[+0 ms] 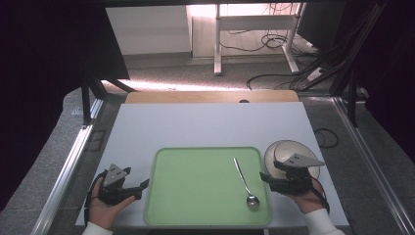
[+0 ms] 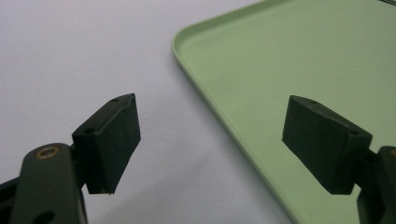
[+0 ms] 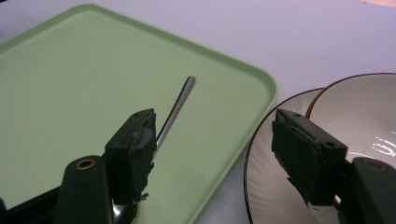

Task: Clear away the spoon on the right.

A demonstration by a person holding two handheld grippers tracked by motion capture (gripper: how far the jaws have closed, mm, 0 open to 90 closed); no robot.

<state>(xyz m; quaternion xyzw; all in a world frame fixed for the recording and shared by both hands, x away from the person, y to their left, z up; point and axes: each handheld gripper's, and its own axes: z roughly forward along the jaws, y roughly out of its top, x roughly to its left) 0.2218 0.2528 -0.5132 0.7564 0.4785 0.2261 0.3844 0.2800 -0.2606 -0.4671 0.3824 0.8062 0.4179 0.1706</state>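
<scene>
Green tray [image 1: 195, 186] lies on the white table [image 1: 205, 125]. At its left edge the left gripper [image 2: 210, 140] has its fingers spread, empty. A spoon [image 1: 244, 183] lies on the tray's right side. The right gripper [image 3: 224, 154], fingers parted and empty, hovers over a bowl [image 1: 288, 149] on a plate [image 3: 261, 186].

Black tools [image 1: 128, 188]; white sleeves [image 1: 320, 220]

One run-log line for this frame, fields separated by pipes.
left gripper: open, empty | right gripper: open, empty | metal spoon: on green plastic tray | white bowl on brown-rimmed plate: beside tray
</scene>
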